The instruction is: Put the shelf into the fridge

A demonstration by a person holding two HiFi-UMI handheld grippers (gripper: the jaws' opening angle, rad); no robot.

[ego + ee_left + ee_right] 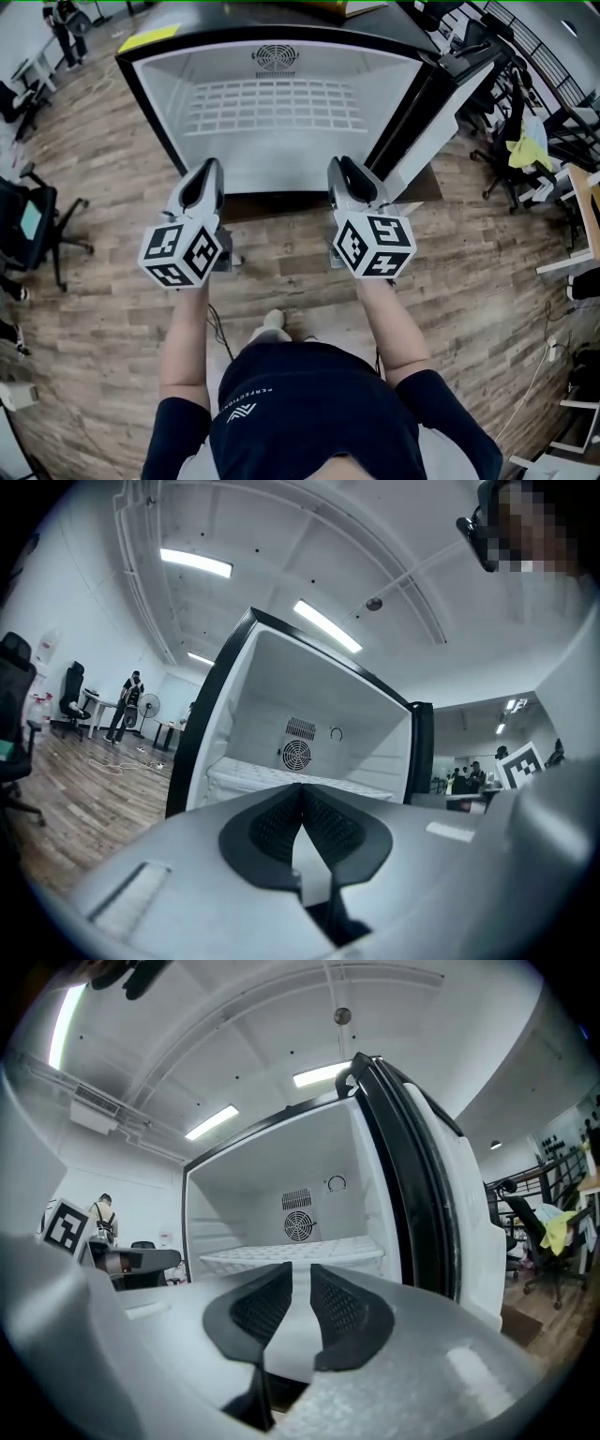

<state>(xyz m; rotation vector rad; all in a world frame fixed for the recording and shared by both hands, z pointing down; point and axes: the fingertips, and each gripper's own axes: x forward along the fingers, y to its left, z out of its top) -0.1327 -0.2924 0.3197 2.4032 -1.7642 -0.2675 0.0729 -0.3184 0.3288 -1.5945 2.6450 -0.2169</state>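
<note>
The white wire shelf (272, 105) lies level inside the open fridge (150, 56), across its lower part and below the round fan grille. It also shows in the left gripper view as the shelf (253, 778) and in the right gripper view as the shelf (291, 1252). My left gripper (208, 167) hangs just outside the fridge's front edge, its tips touching, empty (301, 789). My right gripper (342, 164) hovers beside it at the same distance, with a narrow gap between its pads and nothing in it (301, 1274). Neither touches the shelf.
The fridge door (441, 103) stands swung open at the right, close to my right gripper. Office chairs (37, 225) stand at the left, another chair with a yellow cloth (525, 150) at the right. A person (127, 705) stands far off. Wooden floor lies below.
</note>
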